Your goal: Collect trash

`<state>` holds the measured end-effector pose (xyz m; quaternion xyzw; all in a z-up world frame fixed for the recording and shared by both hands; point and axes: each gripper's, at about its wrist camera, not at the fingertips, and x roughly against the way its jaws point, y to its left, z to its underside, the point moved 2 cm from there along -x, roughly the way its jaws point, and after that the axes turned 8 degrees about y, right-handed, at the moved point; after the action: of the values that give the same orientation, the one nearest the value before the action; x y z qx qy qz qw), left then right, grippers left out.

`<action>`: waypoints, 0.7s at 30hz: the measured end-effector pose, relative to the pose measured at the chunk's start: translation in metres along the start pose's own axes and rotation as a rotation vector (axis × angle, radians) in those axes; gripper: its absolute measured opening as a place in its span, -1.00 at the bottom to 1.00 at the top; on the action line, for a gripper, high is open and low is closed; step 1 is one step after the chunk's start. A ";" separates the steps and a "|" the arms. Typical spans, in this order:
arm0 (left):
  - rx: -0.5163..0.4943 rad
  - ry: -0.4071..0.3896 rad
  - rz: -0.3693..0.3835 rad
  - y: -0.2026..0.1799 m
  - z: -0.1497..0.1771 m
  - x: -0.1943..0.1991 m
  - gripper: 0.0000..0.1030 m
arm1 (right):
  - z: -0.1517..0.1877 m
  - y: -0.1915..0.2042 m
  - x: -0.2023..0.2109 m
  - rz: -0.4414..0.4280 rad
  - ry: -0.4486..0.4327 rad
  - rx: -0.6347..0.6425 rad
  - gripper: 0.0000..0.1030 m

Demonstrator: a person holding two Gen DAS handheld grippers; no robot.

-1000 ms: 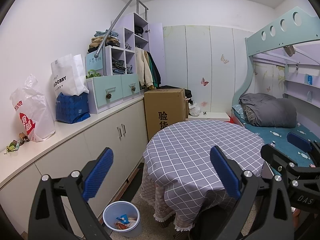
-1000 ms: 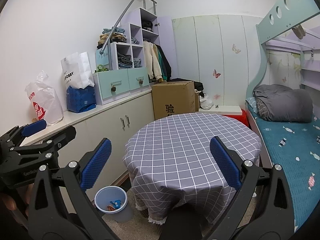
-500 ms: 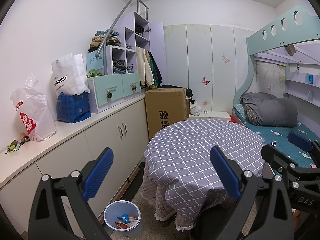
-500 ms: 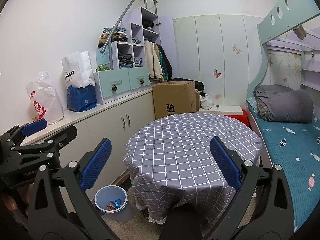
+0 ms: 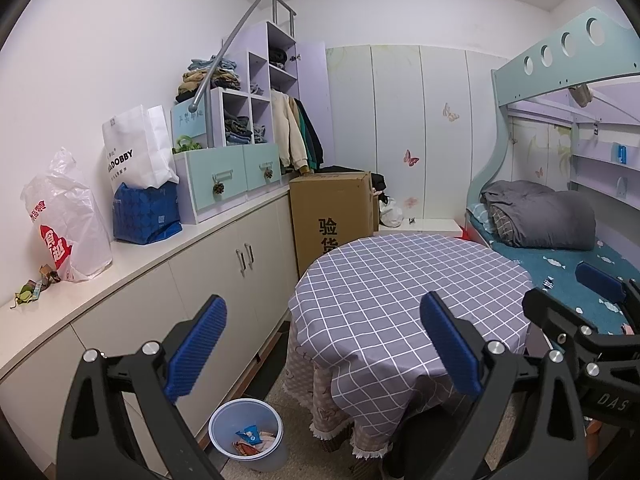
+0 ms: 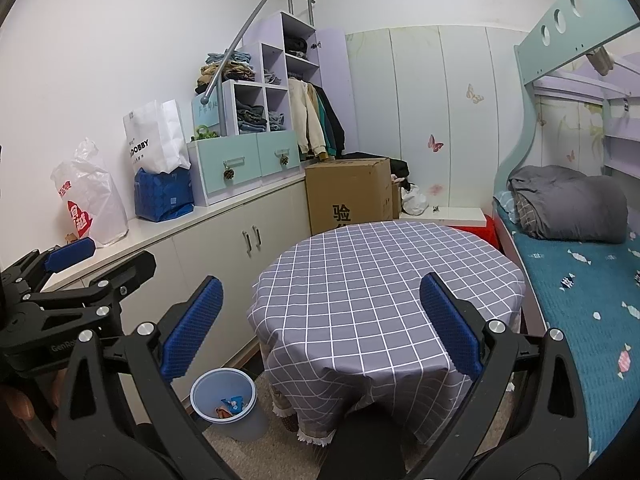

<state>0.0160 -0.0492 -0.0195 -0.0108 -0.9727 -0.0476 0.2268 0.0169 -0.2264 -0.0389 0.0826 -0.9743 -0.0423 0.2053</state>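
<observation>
Change: against the frames of a second ago, both views sit almost the same; the round table and waste bin have slid very slightly in the left wrist view, and both grippers hold the same wide spread.
Scraps: small green and brown crumpled wrappers lie on the white countertop, far left of the left gripper and above it.
Bags: a white plastic bag with red print stands just beside the scraps; further right, a white paper bag stands in a blue patterned bag.
Left gripper: the black two-finger gripper with blue pads has its fingers spread wide, holding nothing.
Bin: a pale blue round plastic waste bin stands on the floor below the left gripper, between the cabinet doors and the table; colourful wrappers lie in its bottom.
Table: a round table under a grey checked cloth lies ahead of both grippers.
Right gripper: the matching right gripper is also spread wide and empty, with the bin below its left finger.
</observation>
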 end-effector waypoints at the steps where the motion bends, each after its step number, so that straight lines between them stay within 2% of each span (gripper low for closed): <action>1: -0.001 0.001 0.000 -0.001 0.000 -0.001 0.85 | 0.001 -0.001 0.000 -0.001 0.001 0.000 0.88; 21: -0.001 0.010 0.000 0.003 0.001 -0.004 0.85 | 0.006 0.000 -0.002 -0.008 0.015 0.001 0.88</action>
<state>0.0195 -0.0466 -0.0224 -0.0106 -0.9716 -0.0484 0.2315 0.0167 -0.2255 -0.0451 0.0869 -0.9724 -0.0423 0.2123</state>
